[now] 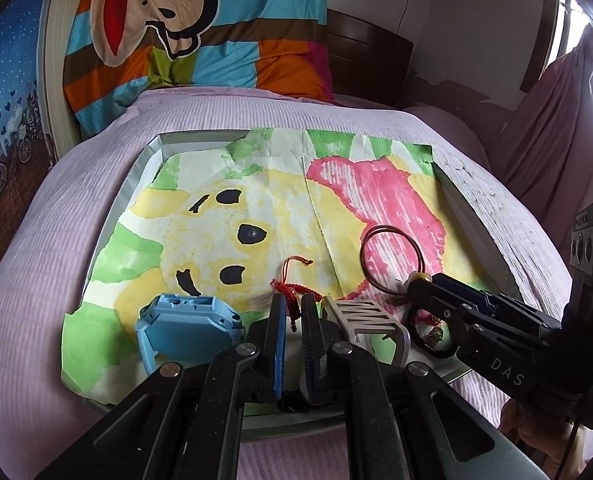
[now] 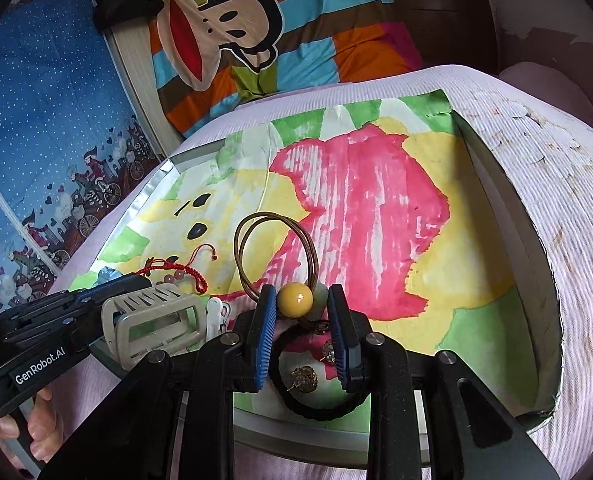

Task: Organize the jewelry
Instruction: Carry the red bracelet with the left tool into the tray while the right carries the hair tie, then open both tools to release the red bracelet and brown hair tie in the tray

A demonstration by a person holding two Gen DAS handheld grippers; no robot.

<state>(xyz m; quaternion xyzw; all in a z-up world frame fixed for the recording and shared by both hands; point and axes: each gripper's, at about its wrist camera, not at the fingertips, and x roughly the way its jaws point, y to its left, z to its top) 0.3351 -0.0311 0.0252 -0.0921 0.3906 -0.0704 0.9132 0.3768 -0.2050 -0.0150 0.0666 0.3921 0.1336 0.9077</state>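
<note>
On the bed [image 1: 76, 208] lay a shallow tray [image 1: 136, 176] lined with a painted paper sheet [image 1: 256, 184], and the jewelry was gathered at its near end. The left gripper [image 1: 292, 312] had its jaws nearly together around the red braided cord bracelet [image 1: 292, 292], though a firm pinch could not be told, between a blue watch case [image 1: 188, 320] and a grey clip [image 1: 368, 316]. The right gripper [image 2: 302, 300] stood slightly apart, its pads flanking the yellow bead [image 2: 294, 299] of the brown cord loop [image 2: 272, 256], above a black hair tie [image 2: 316, 408].
</note>
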